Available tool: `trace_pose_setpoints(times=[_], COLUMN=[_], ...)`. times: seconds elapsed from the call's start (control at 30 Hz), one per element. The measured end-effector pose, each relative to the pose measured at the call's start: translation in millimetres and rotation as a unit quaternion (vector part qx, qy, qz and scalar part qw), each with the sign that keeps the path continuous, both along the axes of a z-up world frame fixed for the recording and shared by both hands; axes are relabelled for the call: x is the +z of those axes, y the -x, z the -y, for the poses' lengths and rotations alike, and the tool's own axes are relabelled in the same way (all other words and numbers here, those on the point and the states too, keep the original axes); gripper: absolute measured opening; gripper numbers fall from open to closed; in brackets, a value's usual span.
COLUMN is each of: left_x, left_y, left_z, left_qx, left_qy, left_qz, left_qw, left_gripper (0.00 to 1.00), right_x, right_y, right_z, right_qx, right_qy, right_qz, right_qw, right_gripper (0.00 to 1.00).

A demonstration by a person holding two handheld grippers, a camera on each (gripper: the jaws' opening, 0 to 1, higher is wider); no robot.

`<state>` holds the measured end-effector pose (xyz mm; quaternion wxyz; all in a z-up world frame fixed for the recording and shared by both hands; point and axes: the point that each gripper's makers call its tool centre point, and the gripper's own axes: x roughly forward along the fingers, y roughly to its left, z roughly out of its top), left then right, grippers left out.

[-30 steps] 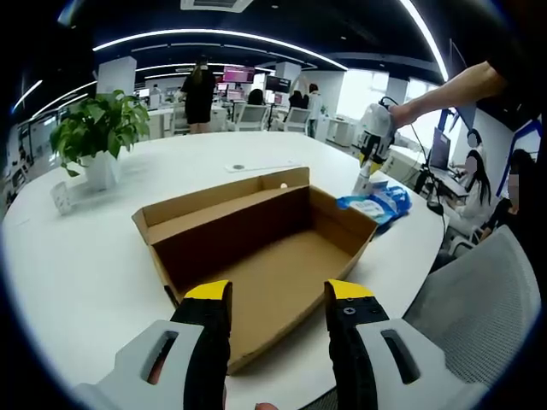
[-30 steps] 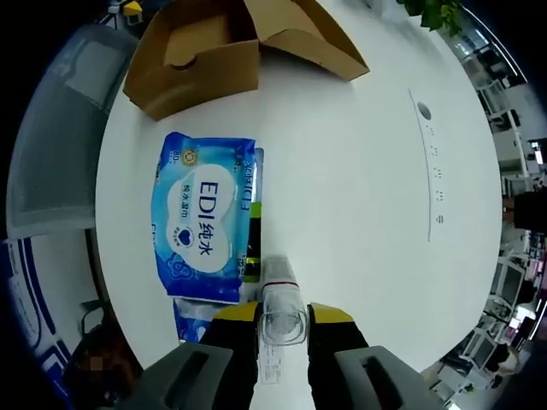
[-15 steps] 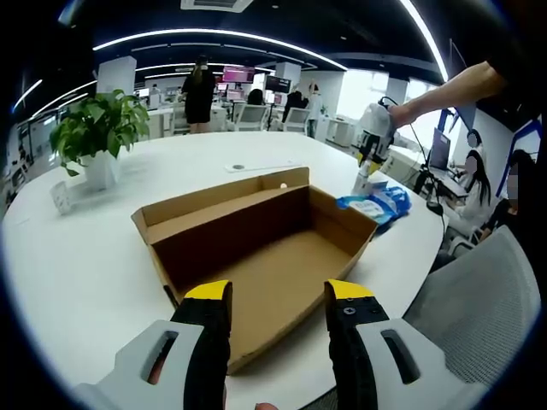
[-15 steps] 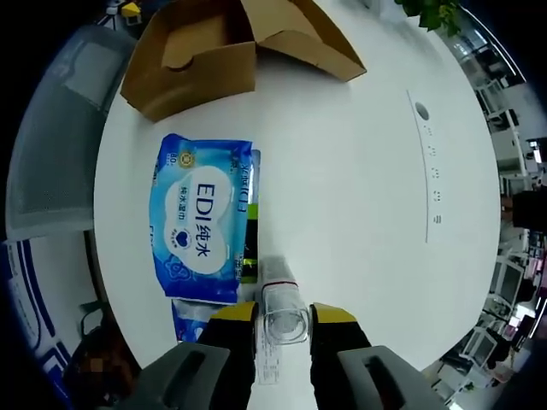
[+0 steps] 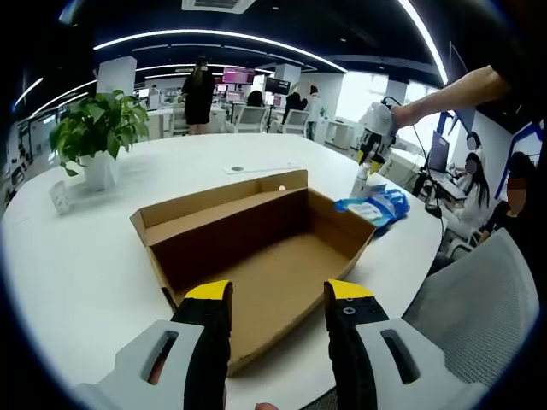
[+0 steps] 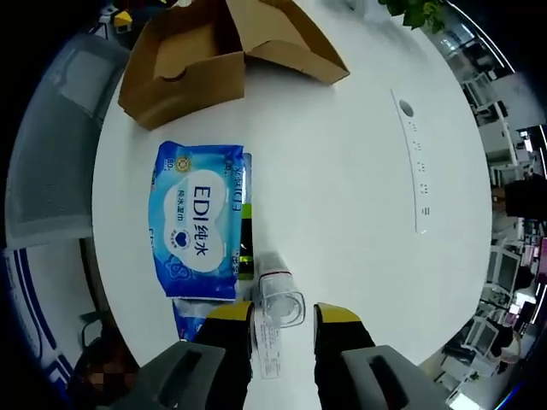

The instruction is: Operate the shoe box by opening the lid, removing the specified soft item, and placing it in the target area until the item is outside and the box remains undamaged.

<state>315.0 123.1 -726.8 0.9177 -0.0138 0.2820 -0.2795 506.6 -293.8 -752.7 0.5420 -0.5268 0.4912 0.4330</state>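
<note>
The open cardboard shoe box (image 5: 256, 248) lies in front of my left gripper (image 5: 278, 299), whose jaws stand open over its near edge with nothing between them; the box looks bare inside. The box (image 6: 184, 68) also lies at the top of the right gripper view, lid flap folded out. Near it on the table rests a soft blue wipes pack (image 6: 195, 224), also seen beyond the box (image 5: 373, 205). My right gripper (image 6: 284, 320) hovers above a small clear bottle (image 6: 280, 299) standing by the pack, jaws open with a slim gap on each side. A hand holds that gripper (image 5: 373, 141) up.
A thin dark-and-green pack (image 6: 245, 243) lies along the wipes pack's edge. A white strip (image 6: 413, 162) lies on the round white table (image 6: 342, 171). A potted plant (image 5: 96, 132) stands far left. A grey chair (image 5: 479, 299) is at the table's edge. People stand behind.
My right gripper has risen a little from the clear bottle and its jaws have parted slightly; the bottle and pack look smaller. The left gripper and box have stayed put.
</note>
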Motion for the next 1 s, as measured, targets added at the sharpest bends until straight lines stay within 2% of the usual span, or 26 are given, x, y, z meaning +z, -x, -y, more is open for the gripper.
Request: trace_pose_setpoints(times=[0.13, 0.3, 0.43, 0.53, 0.67, 0.73, 0.83, 0.9, 1.0], left_x=[2.0, 4.6, 5.2, 7.9, 11.1, 13.2, 15.1, 15.2, 13.1], left_y=[0.5, 0.2, 0.2, 0.0, -0.9, -2.1, -4.6, -5.9, -7.2], left_z=[2, 2, 3, 4, 0, -4, -11, -14, -22], left_qx=[0.0, 0.001, 0.002, 0.004, 0.01, 0.02, 0.034, 0.042, 0.055], left_qy=[0.006, 0.013, 0.022, 0.028, 0.037, 0.042, 0.051, 0.056, 0.056], left_qz=[0.0, 0.002, 0.001, 0.003, 0.005, 0.006, 0.008, 0.007, 0.006], left_qw=[1.0, 0.9999, 0.9998, 0.9996, 0.9992, 0.9989, 0.9981, 0.9975, 0.9969], left_gripper=[0.43, 0.43, 0.43, 0.42, 0.42, 0.43, 0.42, 0.42, 0.42], right_x=[8.9, 26.6, 35.3, 40.5, 45.4, 45.9, 50.2, 47.8, 41.1], right_y=[2, 7, 13, 19, 29, 32, 51, 64, 86], right_z=[4, -8, -6, -6, -5, -5, -20, -22, -24], right_qx=[-0.019, -0.081, -0.1, -0.138, -0.169, -0.189, -0.23, -0.248, -0.255], right_qy=[-0.011, -0.08, -0.097, -0.132, -0.156, -0.177, -0.238, -0.254, -0.261], right_qz=[0.013, 0.043, 0.061, 0.072, 0.087, 0.099, 0.11, 0.112, 0.111], right_qw=[0.9997, 0.9926, 0.9884, 0.9791, 0.9692, 0.9608, 0.9372, 0.9282, 0.9244], right_gripper=[0.26, 0.27, 0.27, 0.27, 0.27, 0.27, 0.26, 0.26, 0.29])
